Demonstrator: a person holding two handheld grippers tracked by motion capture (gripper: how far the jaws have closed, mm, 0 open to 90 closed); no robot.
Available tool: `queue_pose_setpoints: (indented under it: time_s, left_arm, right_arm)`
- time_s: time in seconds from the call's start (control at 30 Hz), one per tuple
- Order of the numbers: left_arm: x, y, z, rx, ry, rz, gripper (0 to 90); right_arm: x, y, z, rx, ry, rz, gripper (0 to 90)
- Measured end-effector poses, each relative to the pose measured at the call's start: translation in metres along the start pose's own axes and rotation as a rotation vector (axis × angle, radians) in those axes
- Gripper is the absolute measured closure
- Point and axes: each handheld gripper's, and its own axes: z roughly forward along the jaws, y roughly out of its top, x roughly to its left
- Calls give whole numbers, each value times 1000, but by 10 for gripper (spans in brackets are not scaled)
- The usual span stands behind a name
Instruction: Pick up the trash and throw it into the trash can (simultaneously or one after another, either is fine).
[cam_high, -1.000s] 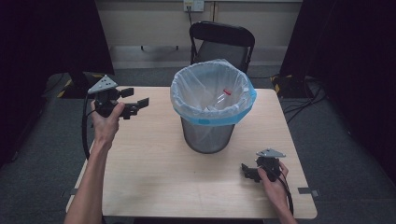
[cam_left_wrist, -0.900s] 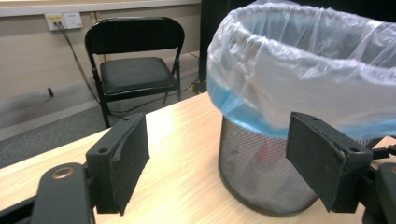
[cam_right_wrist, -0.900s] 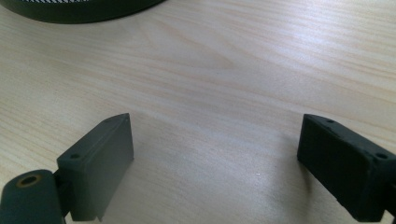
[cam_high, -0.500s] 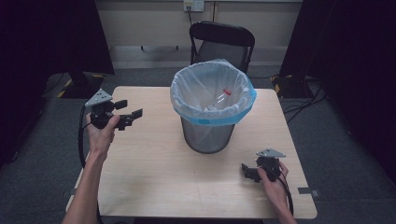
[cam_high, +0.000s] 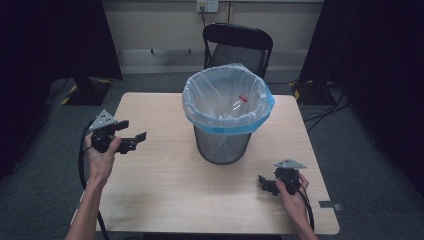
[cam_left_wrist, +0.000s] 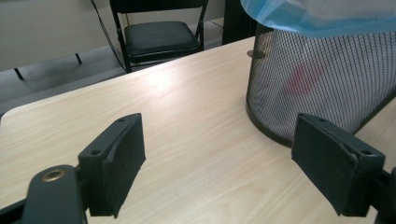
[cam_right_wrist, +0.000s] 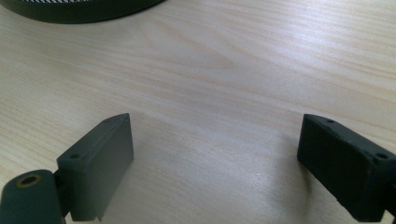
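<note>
While both grippers stand empty, the work centres on the black wire-mesh wastebasket (cam_high: 222, 145) lined with a clear and blue plastic bag (cam_high: 227, 100), which stands on the pale wooden table (cam_high: 165, 190) ahead and to the right of the left gripper (cam_high: 135, 139) and beyond the right gripper (cam_high: 264, 183), up and to its left. I judge the basket light and stiff in its mesh but easy to tip, since it is tall and nearly empty; the bag is thin, soft and slippery, and would slide or tear if pinched alone. The surest hold would be on the rim, where bag and wire fold together.

The left gripper's jaws have just been opening and stand wide with nothing between them; the right gripper's jaws also gape, low over bare wood.

Inside the bag lies what may be a clear bottle with a red cap (cam_high: 243, 98), though the crinkled plastic blurs its outline. The basket's far side is hidden.
</note>
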Motion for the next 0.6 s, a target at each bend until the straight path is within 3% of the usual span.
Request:
queue_pose_setpoints:
  time_s: [0.17,0.4,0.47,0.6]
  left_arm:
    - [-6,-15,-2,67,57,39,167]
    - [-6,-41,-1,129,80,36,170]
    - [-6,-47,-1,133,81,20,167]
    - [-7,-59,-2,152,97,28,171]
  right_arm:
    - [0,0,0,0,0,0,97]
    - [0,0,0,0,0,0,97]
    - [0,0,0,0,0,0,97]
    - [0,0,0,0,0,0,97]
